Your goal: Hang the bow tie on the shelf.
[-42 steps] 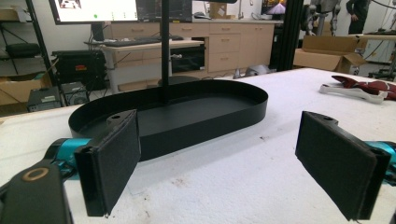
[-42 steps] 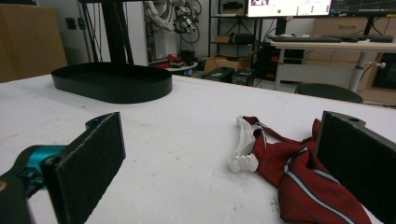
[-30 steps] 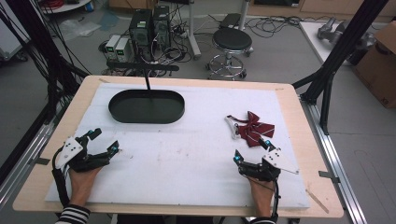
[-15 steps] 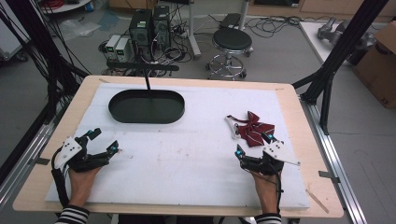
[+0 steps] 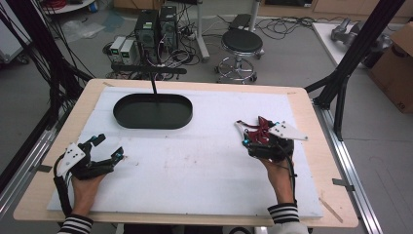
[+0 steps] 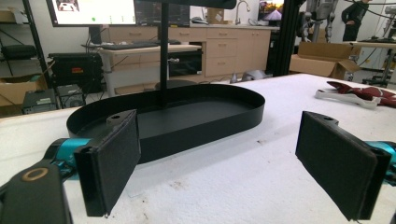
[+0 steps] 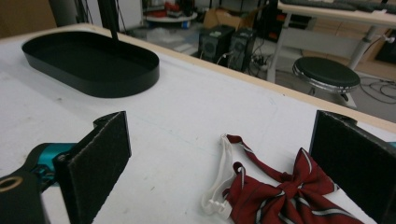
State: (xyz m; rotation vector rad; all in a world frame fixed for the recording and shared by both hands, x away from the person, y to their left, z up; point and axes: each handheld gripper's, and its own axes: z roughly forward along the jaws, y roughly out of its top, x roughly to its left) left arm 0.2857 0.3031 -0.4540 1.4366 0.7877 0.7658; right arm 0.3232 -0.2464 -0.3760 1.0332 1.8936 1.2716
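High view: your left gripper [image 5: 106,148] sits low at the table's [image 5: 302,97] left side, jaws spread wide with nothing between them, resting on the white mat [image 5: 204,165]; your right gripper [image 5: 253,139] is at the right side, right up against the bow tie [image 5: 260,127], its grey plate covering part of it; black oval tray [image 5: 153,111] sits toward the far left of the mat, well apart from both grippers, thin black post rising from its middle; left gripper view: jaws wide apart, tray [image 6: 187,116] straight ahead between them, looks empty, bow tie [image 6: 359,92] far off at the right; right gripper view: your right gripper [image 7: 219,172] jaws are spread wide, not holding anything; bow tie [image 7: 285,196], dark red with pale stripes, lies on the mat between the jaws, closer to the right jaw; its white strap [image 7: 223,175] loops off its left side; tray [image 7: 91,63] at far left; stool [image 7: 327,73] on the floor beyond the table edge.
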